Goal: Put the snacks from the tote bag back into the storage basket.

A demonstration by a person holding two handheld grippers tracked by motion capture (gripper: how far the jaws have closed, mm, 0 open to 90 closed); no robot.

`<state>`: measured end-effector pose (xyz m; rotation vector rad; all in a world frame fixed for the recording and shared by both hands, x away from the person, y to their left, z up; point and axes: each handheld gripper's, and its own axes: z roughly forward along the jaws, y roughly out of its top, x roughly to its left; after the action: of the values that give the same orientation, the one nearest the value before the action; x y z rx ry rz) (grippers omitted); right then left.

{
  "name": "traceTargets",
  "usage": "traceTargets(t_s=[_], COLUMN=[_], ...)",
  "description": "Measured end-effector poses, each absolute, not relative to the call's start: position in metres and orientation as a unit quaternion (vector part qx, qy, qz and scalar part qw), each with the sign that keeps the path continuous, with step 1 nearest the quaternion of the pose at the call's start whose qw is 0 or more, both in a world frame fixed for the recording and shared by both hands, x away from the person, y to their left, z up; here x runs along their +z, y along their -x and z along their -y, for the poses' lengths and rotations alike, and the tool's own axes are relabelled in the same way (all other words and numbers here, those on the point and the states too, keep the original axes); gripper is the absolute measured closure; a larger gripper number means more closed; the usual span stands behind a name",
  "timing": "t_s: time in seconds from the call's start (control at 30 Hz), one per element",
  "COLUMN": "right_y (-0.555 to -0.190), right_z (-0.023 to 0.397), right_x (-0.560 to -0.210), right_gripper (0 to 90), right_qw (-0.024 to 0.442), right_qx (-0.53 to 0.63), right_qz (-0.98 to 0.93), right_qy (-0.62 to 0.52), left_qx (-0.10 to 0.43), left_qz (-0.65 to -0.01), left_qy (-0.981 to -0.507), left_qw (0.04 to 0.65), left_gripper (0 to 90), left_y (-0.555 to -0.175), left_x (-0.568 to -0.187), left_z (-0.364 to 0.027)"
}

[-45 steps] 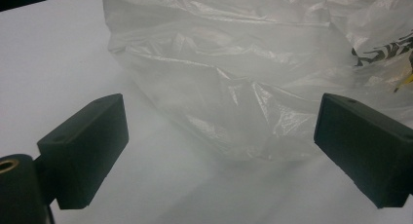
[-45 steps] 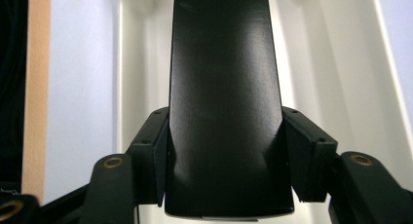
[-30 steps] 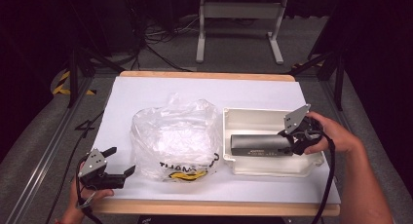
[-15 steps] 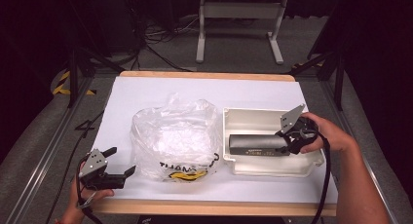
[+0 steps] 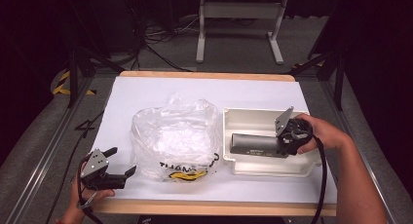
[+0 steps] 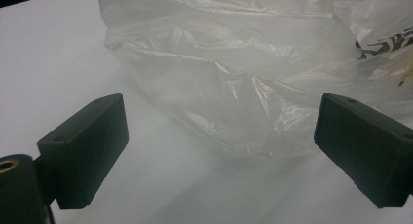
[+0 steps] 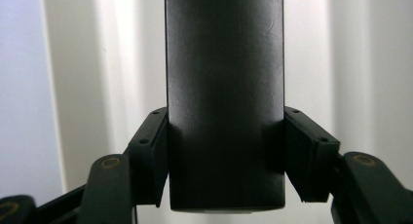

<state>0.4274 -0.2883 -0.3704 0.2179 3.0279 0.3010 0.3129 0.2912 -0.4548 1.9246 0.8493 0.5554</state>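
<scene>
Inside the white tray [image 5: 297,168] at three o'clock, my right tool [image 5: 285,139] clamped the dark bar [image 5: 253,145], seemingly lowered but not released. My left tool [image 5: 121,166] gaped wide, idle beside the plastic bag [image 5: 173,136].

Lab – dark room, floor cables [image 5: 160,48], metal stand [image 5: 238,27].
</scene>
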Motion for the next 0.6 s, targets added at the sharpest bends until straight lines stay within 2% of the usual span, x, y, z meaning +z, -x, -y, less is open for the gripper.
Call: traceTargets(t_s=[0.17,0.23,0.43,0.6], right_y=[-0.429,-0.429,-0.426,-0.424], right_z=[0.289,0.290,0.297,0.299], right_x=[-0.370,-0.370,-0.369,-0.368], right_gripper=[35.1,29.6,32.0,28.3], right_qw=[0.069,0.076,0.078,0.083], right_qx=[0.084,0.076,0.087,0.089], right_qz=[-0.990,-0.989,-0.988,-0.986], right_qy=[-0.087,-0.100,-0.104,-0.113], left_qx=[0.225,0.223,0.224,0.224], left_qz=[-0.345,-0.347,-0.347,-0.347], left_qy=[-0.784,-0.784,-0.784,-0.786], left_qw=[0.464,0.464,0.463,0.460], left_gripper=[6.4,6.4,6.4,6.4], left_y=[-0.313,-0.313,-0.313,-0.313], left_x=[-0.455,-0.455,-0.455,-0.455], left_z=[-0.291,-0.290,-0.290,-0.290])
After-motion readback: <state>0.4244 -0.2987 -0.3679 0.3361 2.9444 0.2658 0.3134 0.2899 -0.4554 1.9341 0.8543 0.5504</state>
